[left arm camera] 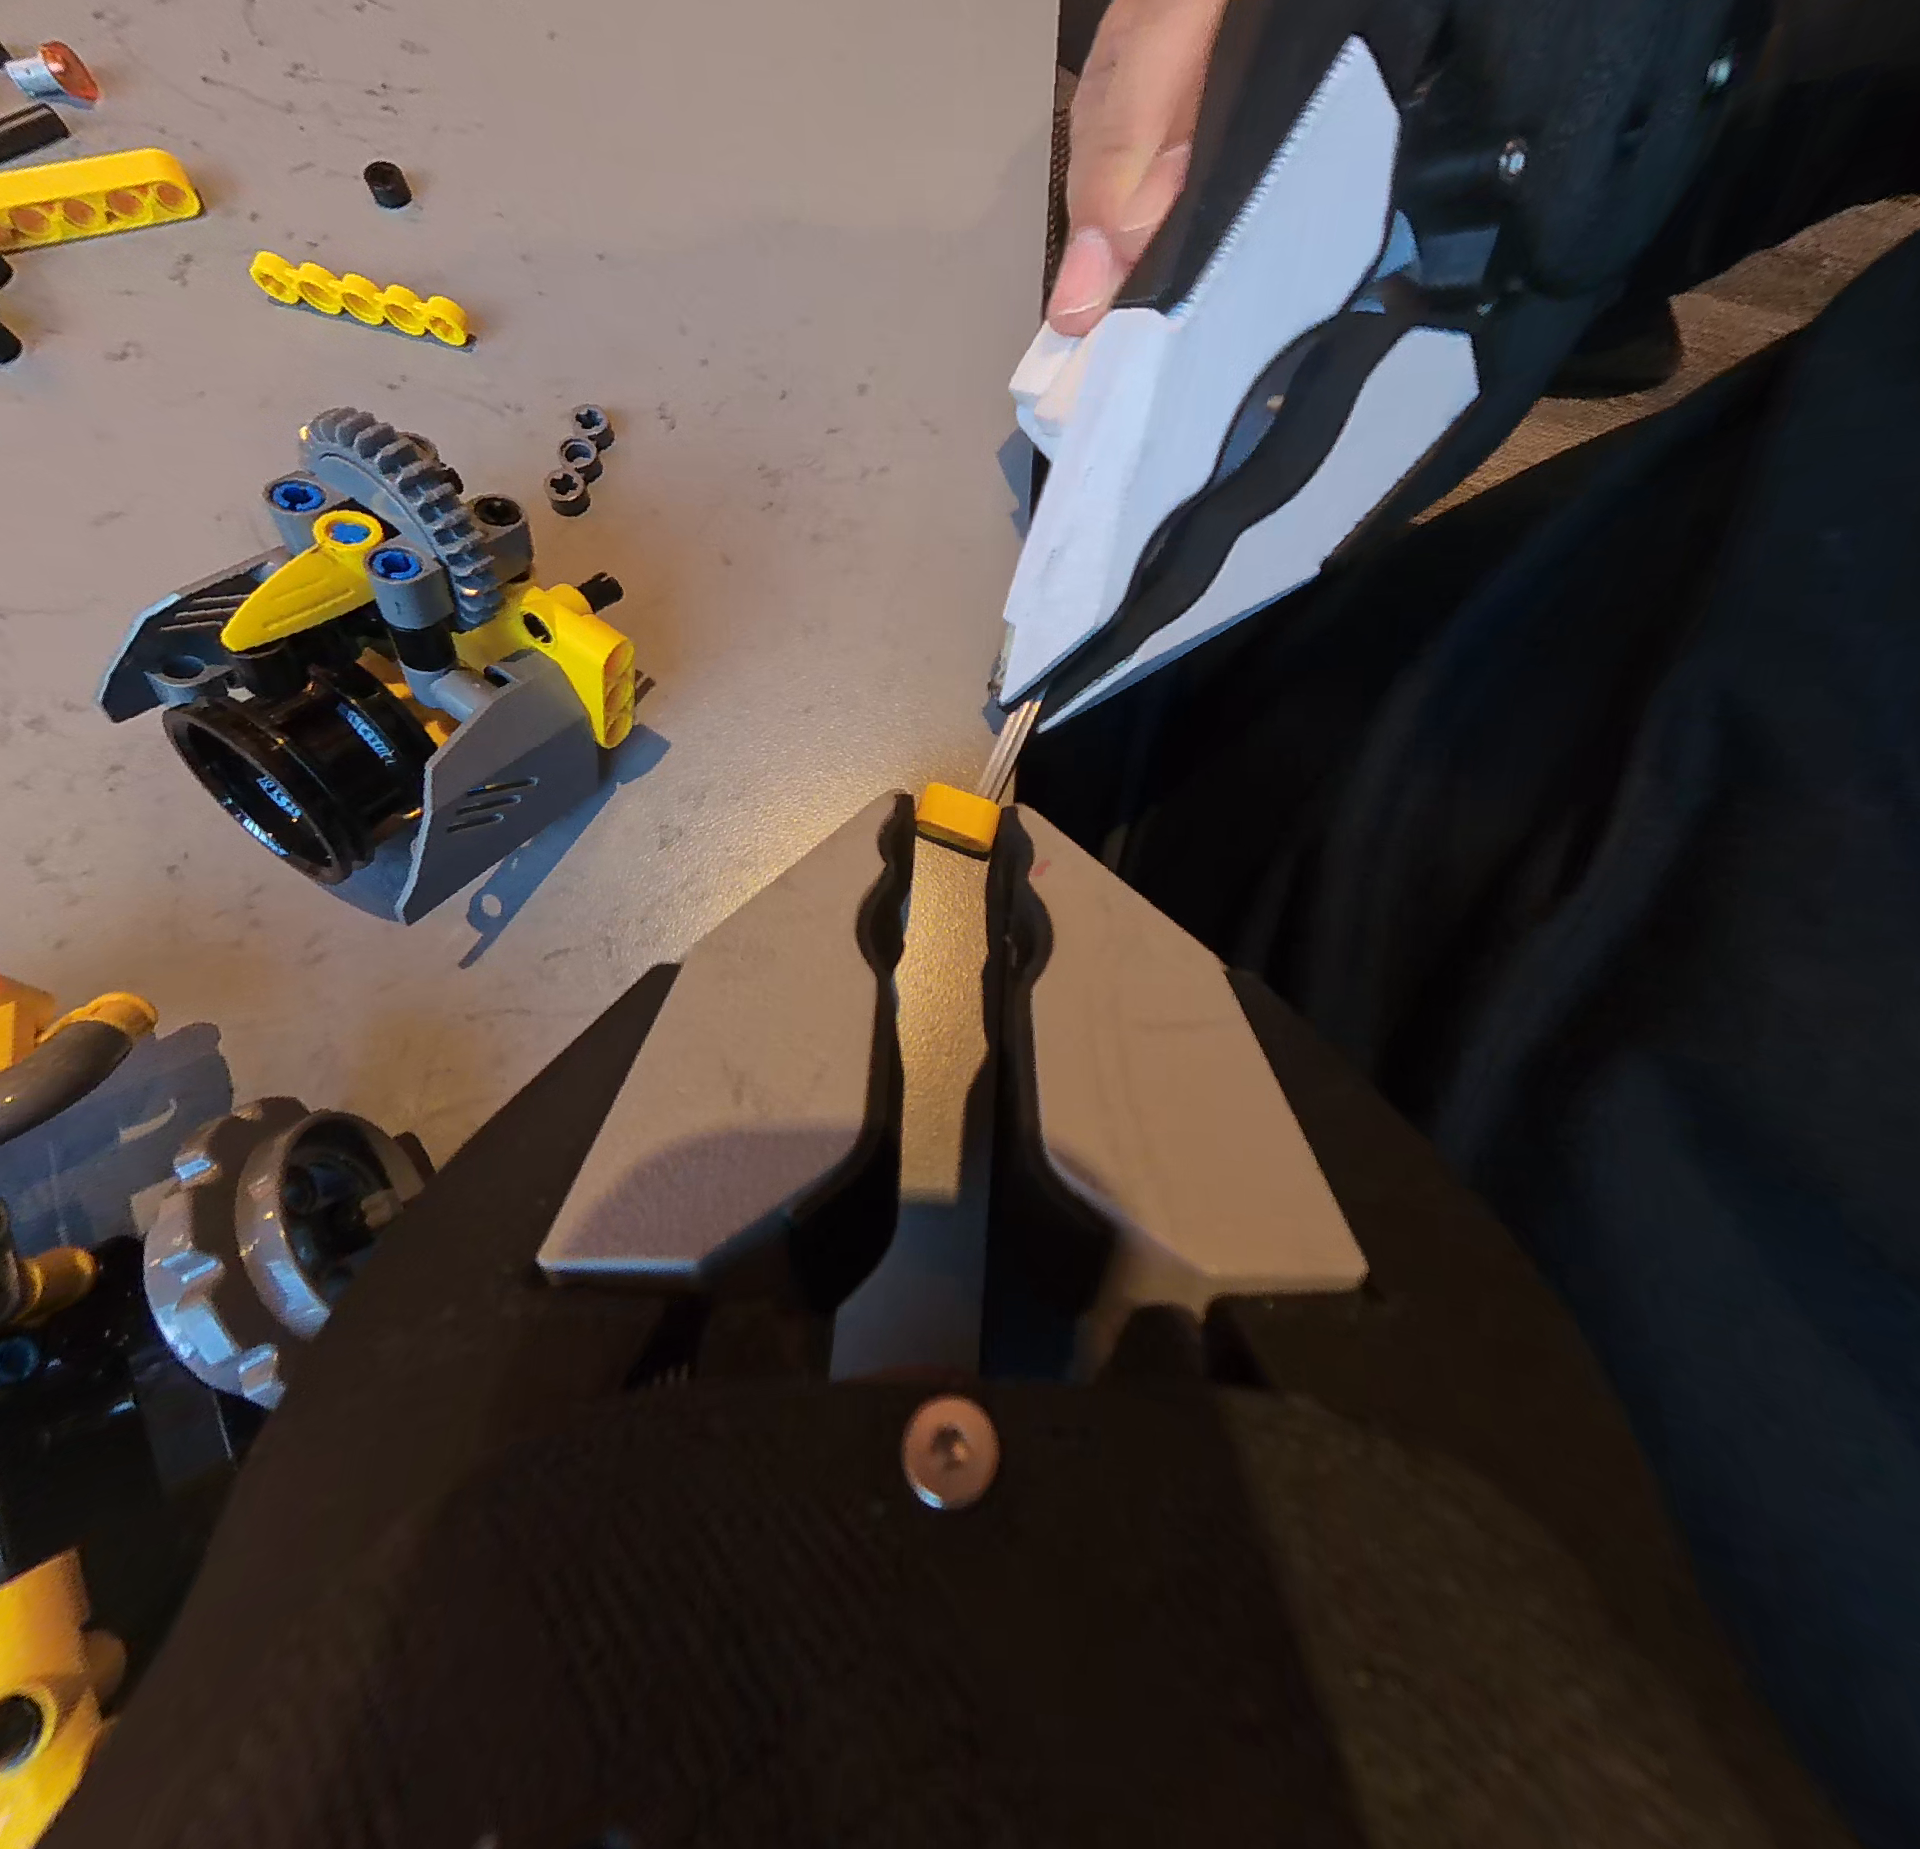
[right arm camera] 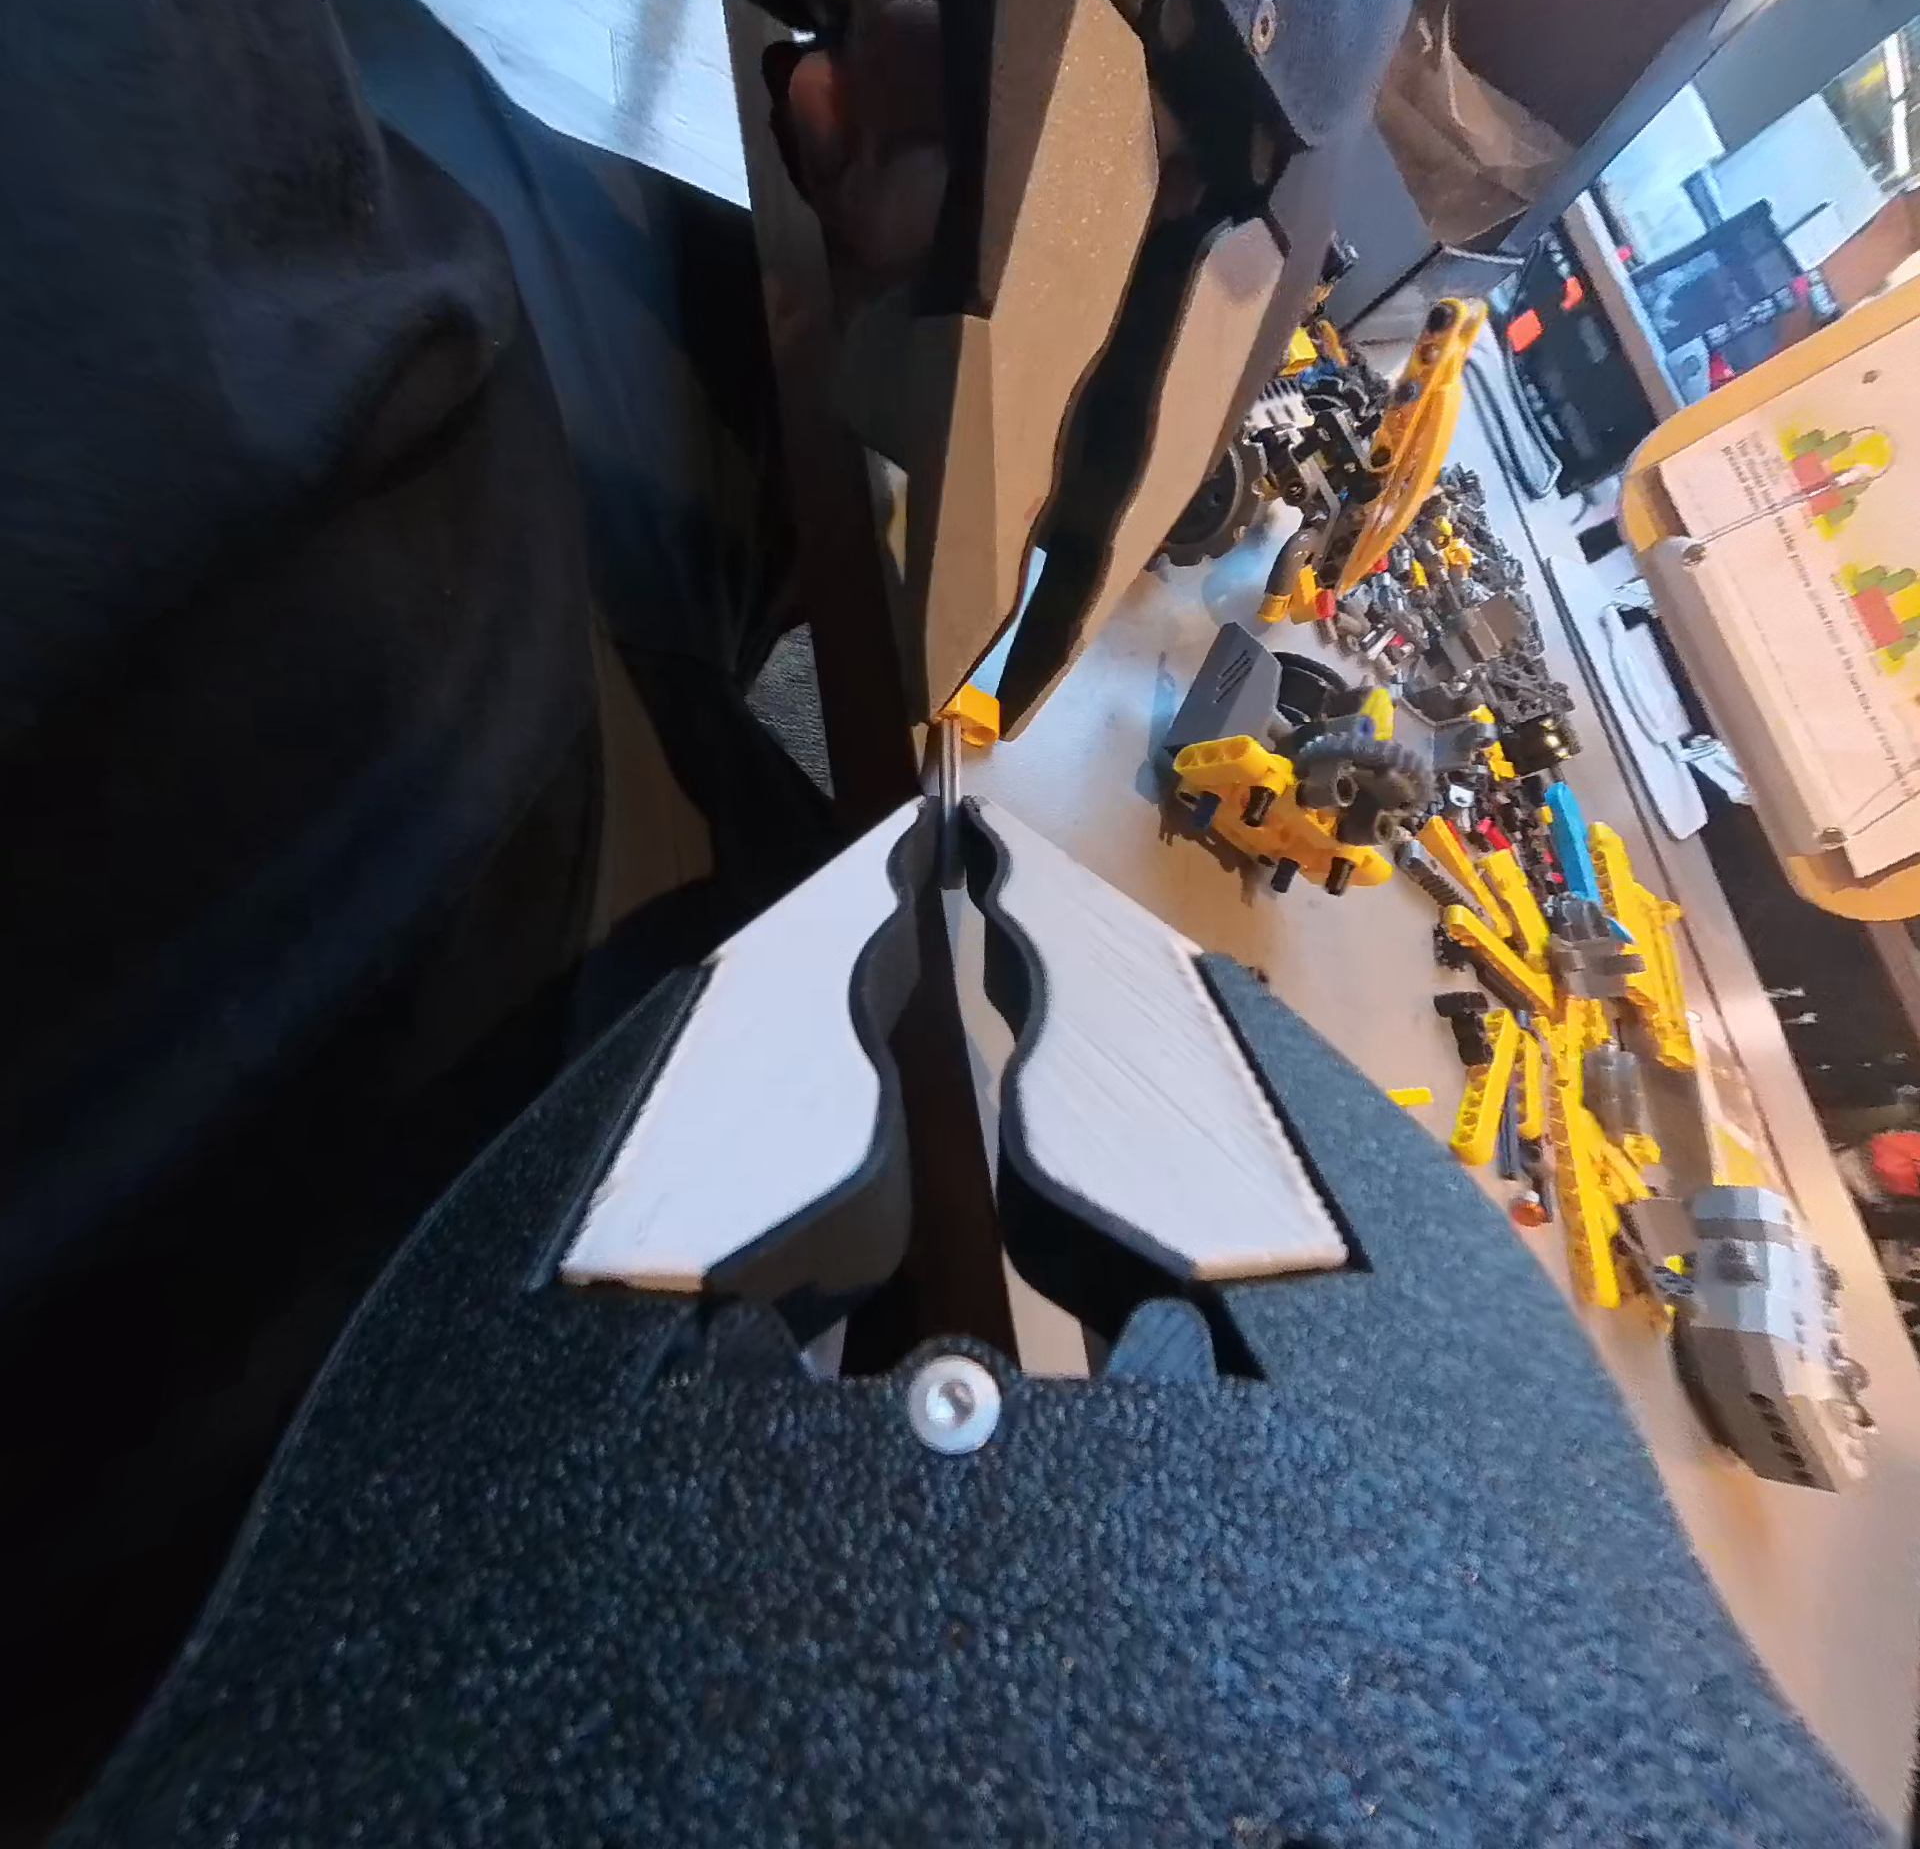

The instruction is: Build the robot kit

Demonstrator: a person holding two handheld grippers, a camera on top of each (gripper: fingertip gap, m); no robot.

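Note:
My left gripper point(left arm camera: 956, 825) is shut on a small yellow brick piece point(left arm camera: 956, 817) at its fingertips, held above the table's right edge. My right gripper point(right arm camera: 945, 812) is shut on a thin grey axle point(right arm camera: 949, 776). The axle's far end meets the yellow piece point(right arm camera: 971, 727). In the left wrist view the right gripper point(left arm camera: 1023, 713) comes down from the upper right with the axle point(left arm camera: 1006, 760) pointing at the yellow piece. In the right wrist view the left gripper point(right arm camera: 961, 719) comes down from above. A hand point(left arm camera: 1132, 126) holds the right gripper.
On the grey table point(left arm camera: 675, 189) lies a grey, yellow and black gear assembly point(left arm camera: 384, 656), yellow beams point(left arm camera: 358, 295), small dark bushes point(left arm camera: 580, 459) and a grey wheel hub point(left arm camera: 260, 1249). A pile of yellow parts point(right arm camera: 1558, 968), a grey motor block point(right arm camera: 1756, 1321) and a yellow-rimmed tray with a printed sheet point(right arm camera: 1787, 604) lie farther off. Dark clothing point(left arm camera: 1558, 968) fills the right. From the left gripper's tips to the grey wheel hub point(left arm camera: 260, 1249) is close to 11 cm.

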